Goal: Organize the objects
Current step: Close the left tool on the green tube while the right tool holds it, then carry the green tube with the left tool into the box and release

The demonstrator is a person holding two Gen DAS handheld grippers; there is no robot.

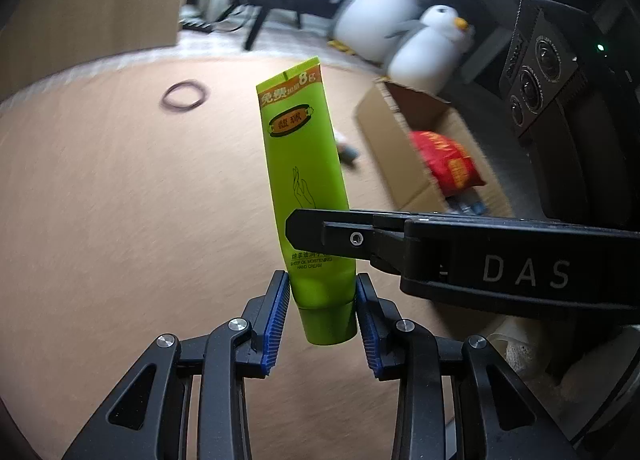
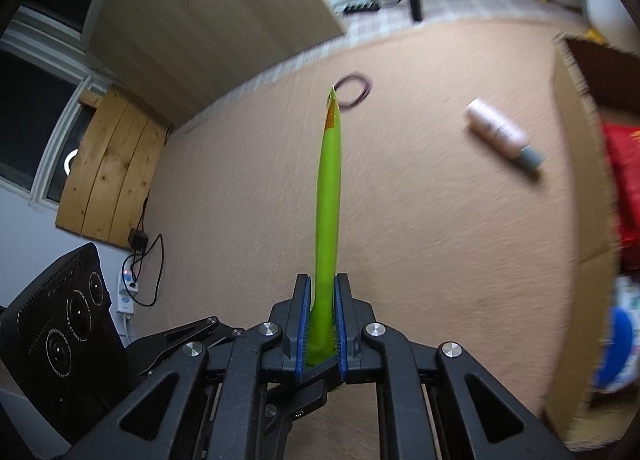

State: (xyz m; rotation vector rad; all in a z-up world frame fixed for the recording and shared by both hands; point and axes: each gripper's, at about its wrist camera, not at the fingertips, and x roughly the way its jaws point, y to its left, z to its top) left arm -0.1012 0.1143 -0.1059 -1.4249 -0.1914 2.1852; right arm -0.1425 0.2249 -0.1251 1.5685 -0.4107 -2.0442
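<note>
tube: glossy green plastic
bottle: smooth pink plastic
box: matt brown cardboard
claw pads: ribbed blue rubber

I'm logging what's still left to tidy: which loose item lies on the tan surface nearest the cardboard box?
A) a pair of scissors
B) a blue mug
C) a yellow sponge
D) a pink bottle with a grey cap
D: the pink bottle with its grey cap lies on its side on the tan surface, beside the cardboard box.
</note>
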